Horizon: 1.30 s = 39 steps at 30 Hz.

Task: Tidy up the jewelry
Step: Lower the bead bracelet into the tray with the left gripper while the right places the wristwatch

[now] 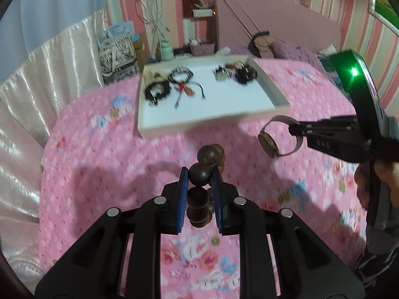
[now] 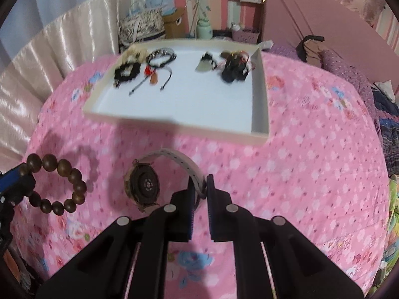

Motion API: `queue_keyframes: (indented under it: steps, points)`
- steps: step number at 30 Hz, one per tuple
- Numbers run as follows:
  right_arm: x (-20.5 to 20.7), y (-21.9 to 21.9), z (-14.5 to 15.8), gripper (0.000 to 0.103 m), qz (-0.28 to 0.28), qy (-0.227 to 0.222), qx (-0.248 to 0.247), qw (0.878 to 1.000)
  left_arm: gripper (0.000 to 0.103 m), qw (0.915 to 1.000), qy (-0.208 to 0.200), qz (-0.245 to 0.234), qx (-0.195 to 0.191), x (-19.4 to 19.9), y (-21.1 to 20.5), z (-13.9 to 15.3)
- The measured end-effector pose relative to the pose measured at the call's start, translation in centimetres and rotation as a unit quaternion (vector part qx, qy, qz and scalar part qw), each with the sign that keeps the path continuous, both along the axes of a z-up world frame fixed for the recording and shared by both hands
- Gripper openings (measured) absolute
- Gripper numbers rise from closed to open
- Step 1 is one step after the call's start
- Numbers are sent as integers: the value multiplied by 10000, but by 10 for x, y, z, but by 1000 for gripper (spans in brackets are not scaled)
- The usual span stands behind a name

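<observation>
Left gripper (image 1: 198, 179): clamped on the dark brown wooden bead bracelet (image 1: 199, 194), kept clear of the pink floral bedspread (image 1: 99, 162), probably for the carry.
Right gripper (image 2: 199, 186): pinched on the grey-strapped round watch (image 2: 146, 186), same deal.
Shallow white cardboard tray (image 2: 259, 99): black bracelets and cords were already inside; front half bare.

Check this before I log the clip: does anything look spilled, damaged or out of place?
Nothing stands out. The left gripper holds the bead bracelet, the right gripper holds the watch by its strap, and the other jewelry lies inside the white tray.
</observation>
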State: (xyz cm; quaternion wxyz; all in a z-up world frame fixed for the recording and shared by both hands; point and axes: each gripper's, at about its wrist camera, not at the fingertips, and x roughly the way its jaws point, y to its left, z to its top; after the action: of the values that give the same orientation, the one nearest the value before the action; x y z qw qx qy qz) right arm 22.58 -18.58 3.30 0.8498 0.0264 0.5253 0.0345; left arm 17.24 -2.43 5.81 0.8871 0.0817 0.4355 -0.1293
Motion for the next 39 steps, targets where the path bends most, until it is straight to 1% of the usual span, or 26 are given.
queue_keyframes:
  steps: [3, 8, 11, 14, 20, 23, 25, 30, 34, 39]
  points:
    - [16, -1, 10, 9, -81, -120, -1, 9999, 17, 9999, -35, 122, -47, 27, -3, 10]
    - [46, -4, 24, 9, -246, -325, -144, 9991, 17, 9995, -150, 264, -82, 69, -9, 24]
    - [64, -10, 28, 9, -395, -438, -128, 9982, 17, 9993, -192, 289, -158, 94, -14, 28]
    - [80, -16, 25, 9, -550, -482, -102, 9973, 17, 9989, -222, 352, -198, 114, -19, 24]
    - [102, -30, 0, 9, -756, -418, 36, 9963, 17, 9986, -38, 325, -420, 150, -30, -2]
    - [110, -33, -17, 9, -862, -361, 16, 9956, 17, 9982, 103, 340, -477, 166, -35, -18]
    - [113, -33, -26, 9, -894, -343, 12, 9954, 17, 9981, 112, 386, -468, 171, -36, -28]
    - [120, -32, -46, 9, -996, -369, -92, 9943, 17, 9978, 27, 648, -119, 185, -30, -56]
    - [123, -32, -55, 8, -1029, -422, -109, 9937, 17, 9961, -59, 863, 181, 195, -24, -76]
    - [124, -33, -61, 8, -1086, -430, -137, 9931, 17, 9941, -37, 1030, 351, 204, -19, -91]
